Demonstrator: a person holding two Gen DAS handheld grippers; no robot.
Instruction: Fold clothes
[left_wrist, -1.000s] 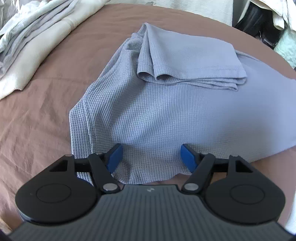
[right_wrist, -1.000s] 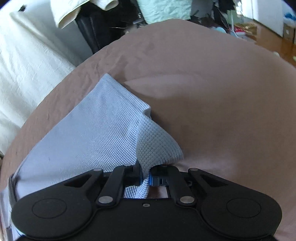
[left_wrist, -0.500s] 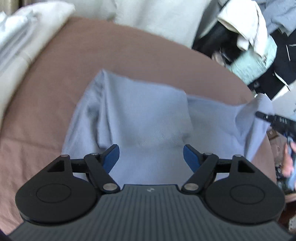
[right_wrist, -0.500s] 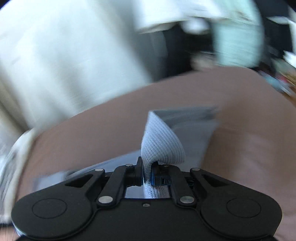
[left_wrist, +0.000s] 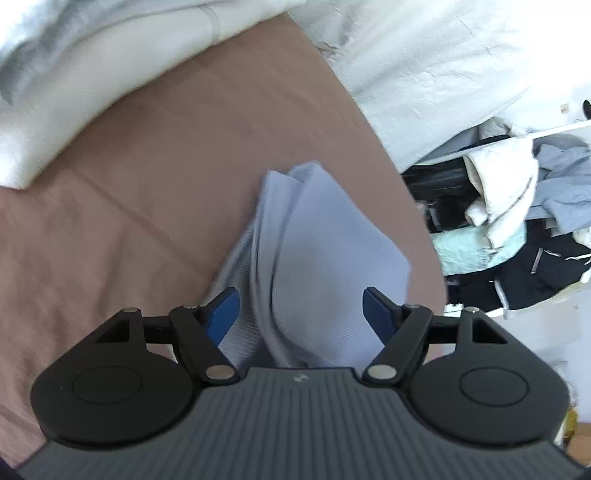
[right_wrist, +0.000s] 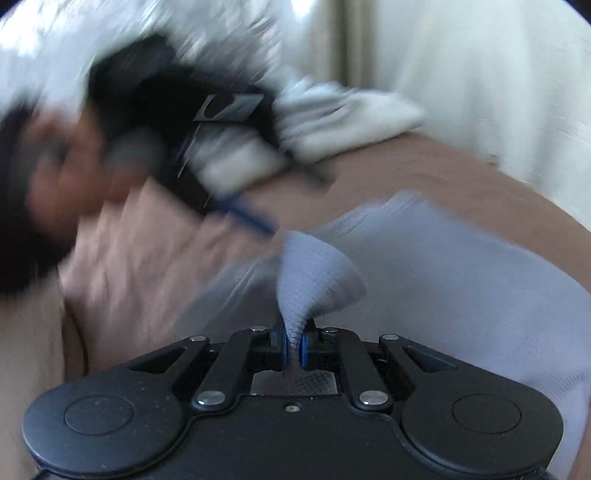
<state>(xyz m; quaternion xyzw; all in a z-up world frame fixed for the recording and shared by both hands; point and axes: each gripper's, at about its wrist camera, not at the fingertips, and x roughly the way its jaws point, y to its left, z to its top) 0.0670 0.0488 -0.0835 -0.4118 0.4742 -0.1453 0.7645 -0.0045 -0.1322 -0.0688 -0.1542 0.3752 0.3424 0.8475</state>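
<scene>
One corner of the pale blue waffle-knit garment (right_wrist: 317, 266), flat a second ago, is now being carried across the brown bedsheet (left_wrist: 155, 177), clenched in the right gripper (right_wrist: 293, 347); the left gripper (left_wrist: 301, 308) is hovering released above the doubled layers, indicating a fold in progress.

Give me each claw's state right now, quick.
Left claw: open, holding nothing, with the blue garment lying between its fingers.
Right claw: closed on a bunched fold of the blue garment.
</scene>
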